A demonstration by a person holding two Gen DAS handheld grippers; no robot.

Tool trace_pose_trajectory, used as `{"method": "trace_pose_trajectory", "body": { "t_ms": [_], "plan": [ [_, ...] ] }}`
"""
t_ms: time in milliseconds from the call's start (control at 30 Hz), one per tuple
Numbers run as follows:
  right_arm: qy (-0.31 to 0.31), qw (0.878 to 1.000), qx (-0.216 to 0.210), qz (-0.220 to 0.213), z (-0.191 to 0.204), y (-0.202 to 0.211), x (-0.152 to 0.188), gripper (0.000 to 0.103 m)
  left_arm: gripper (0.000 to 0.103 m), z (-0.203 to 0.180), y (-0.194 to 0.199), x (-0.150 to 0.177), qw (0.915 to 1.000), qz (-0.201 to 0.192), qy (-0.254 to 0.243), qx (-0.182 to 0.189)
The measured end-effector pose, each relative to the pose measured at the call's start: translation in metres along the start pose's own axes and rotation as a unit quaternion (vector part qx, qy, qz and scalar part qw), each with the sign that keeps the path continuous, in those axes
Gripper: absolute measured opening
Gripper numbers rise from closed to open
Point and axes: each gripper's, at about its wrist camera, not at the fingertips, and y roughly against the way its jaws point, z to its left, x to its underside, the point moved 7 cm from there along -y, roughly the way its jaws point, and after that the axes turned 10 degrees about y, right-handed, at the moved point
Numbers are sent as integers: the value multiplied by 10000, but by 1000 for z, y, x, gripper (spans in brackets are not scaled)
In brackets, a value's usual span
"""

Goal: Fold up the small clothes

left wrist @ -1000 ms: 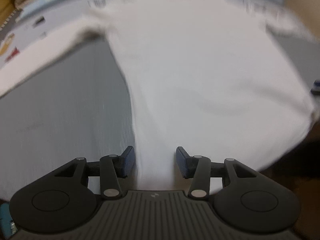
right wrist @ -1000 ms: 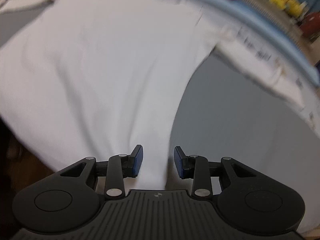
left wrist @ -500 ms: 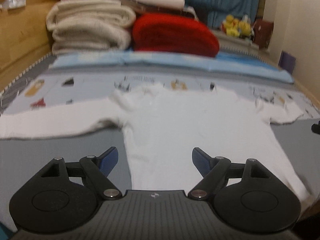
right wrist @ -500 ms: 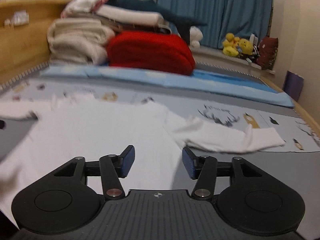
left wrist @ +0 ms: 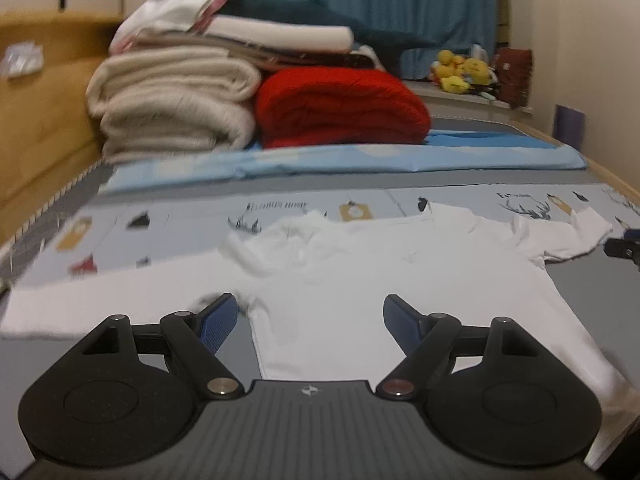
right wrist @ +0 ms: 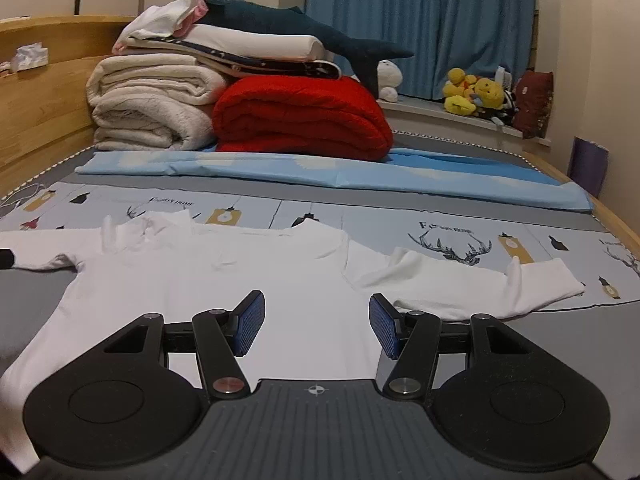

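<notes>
White shirt (right wrist: 224,280) flat on bed (right wrist: 560,340); red blanket (right wrist: 304,116) & cream blankets (right wrist: 148,108) behind it. Left gripper (left wrist: 310,320), right gripper (right wrist: 316,324) just opened, both released, nothing betw. jaws.

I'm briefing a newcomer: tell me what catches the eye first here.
A white long-sleeved shirt lies spread flat on the printed bed cover, sleeves out to both sides. Behind it, a bright red folded blanket sits beside stacked cream blankets, with yellow plush toys by the blue curtain.
</notes>
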Motion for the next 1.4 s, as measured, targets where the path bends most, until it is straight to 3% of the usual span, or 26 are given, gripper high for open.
{"method": "trace_pose_trajectory", "body": {
  "t_ms": [167,300,433,467,533,733,867,1067,1167,1267,1333,1400],
  "plan": [
    [143,9998,103,-49,6,-2,-3,60,84,0,-12,-52,9995,-168,-237,95],
    [267,9996,106,37,10,-5,0,60,77,12,-39,-85,9988,-391,-306,35],
    [330,9992,172,117,8,-8,2,60,73,41,-71,-75,9989,-362,-31,-302],
    [330,9992,187,139,8,-9,3,60,67,50,-81,-64,9990,-231,105,-359],
    [356,9990,198,206,8,-12,4,60,48,59,-102,-49,9974,437,230,-522],
    [621,9980,133,-29,16,-8,-12,59,46,70,-114,-67,9978,222,412,-459],
    [583,9982,36,-127,19,-8,-42,58,46,93,-122,-79,9957,166,786,-458],
    [532,9962,-126,-683,44,-28,-121,58,46,135,-132,-84,9873,314,1266,-902],
    [391,9953,-362,-803,61,-53,-146,57,37,154,-133,-83,9826,341,1464,-1088],
    [317,9952,-535,-754,78,-81,-150,45,23,173,-134,-82,9783,362,1633,-1227],
    [225,9956,-611,-671,84,-97,-141,38,22,184,-136,-79,9761,396,1678,-1321],
    [83,9967,-704,-390,91,-114,-124,23,22,196,-139,-77,9747,428,1696,-1394]
  ]
}}
